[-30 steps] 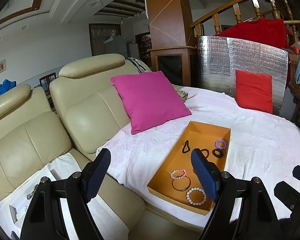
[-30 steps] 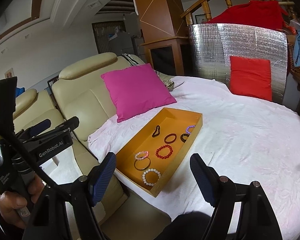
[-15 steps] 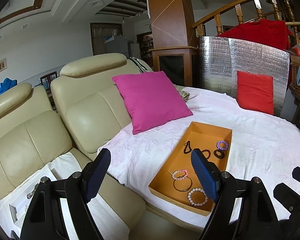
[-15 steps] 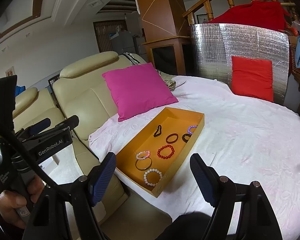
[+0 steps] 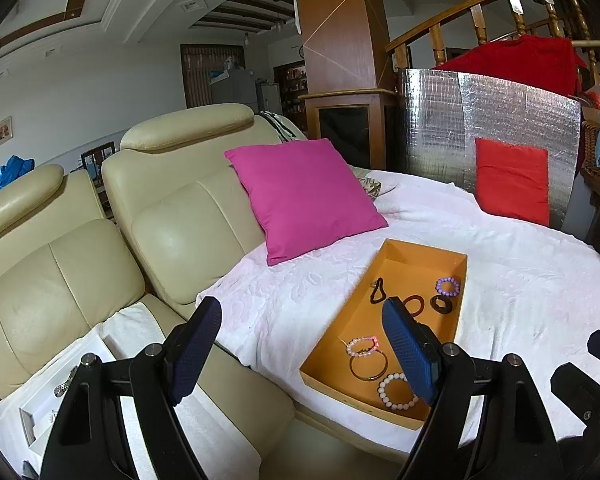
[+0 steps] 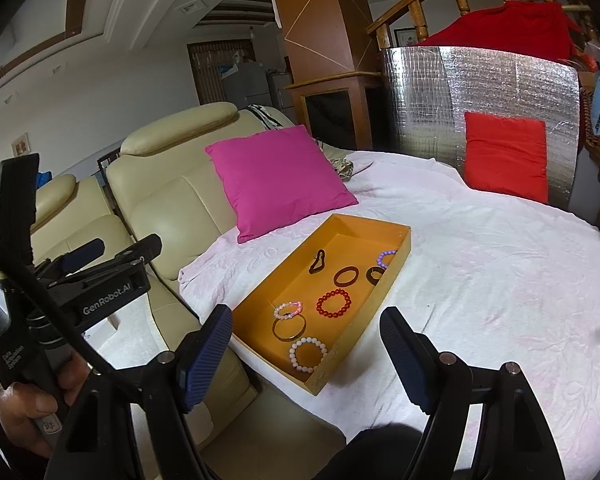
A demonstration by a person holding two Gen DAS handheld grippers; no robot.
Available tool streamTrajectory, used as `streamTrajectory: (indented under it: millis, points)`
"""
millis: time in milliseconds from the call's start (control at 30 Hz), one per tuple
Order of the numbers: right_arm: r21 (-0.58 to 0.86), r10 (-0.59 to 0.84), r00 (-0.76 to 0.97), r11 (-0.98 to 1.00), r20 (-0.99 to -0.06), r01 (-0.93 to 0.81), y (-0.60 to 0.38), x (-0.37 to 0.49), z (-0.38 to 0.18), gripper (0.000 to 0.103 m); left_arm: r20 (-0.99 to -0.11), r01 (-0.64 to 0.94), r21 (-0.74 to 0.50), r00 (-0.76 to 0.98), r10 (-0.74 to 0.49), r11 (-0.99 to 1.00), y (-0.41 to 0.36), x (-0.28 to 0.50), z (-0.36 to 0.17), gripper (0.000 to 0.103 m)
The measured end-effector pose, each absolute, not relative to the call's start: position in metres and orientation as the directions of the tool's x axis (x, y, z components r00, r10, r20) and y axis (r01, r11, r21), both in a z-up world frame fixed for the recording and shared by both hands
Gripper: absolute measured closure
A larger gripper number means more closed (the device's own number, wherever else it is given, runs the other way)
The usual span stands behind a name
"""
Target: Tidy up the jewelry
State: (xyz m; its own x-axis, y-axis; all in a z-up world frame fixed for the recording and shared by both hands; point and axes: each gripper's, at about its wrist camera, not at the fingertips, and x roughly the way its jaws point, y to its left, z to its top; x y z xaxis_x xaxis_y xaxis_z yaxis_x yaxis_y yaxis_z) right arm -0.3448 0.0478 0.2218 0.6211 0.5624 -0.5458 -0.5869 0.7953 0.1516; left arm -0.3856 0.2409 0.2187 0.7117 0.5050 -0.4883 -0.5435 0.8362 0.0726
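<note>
An orange tray lies on the white-covered table and holds several bracelets and hair ties: a white bead bracelet, a gold bangle, a pink bead bracelet and a purple one. The right wrist view shows the same tray with a red bead bracelet. My left gripper hangs open and empty, short of the tray's near left corner. My right gripper is open too, above the tray's near end, touching nothing.
A cream leather sofa stands left of the table, with a white box holding a watch on its seat. A pink cushion leans behind the tray. A red cushion rests against a silver foil panel.
</note>
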Motion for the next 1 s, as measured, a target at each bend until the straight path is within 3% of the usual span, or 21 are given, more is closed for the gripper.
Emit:
streamTrajectory:
  millis: [1000]
  points:
    - [0.163,0.581,0.605,0.781,-0.545,-0.603,0.057,-0.323,0.217,0.024,-0.511,-0.575,0.11,0.667,0.542,0.811,0.249,-0.367,0.212,0.02]
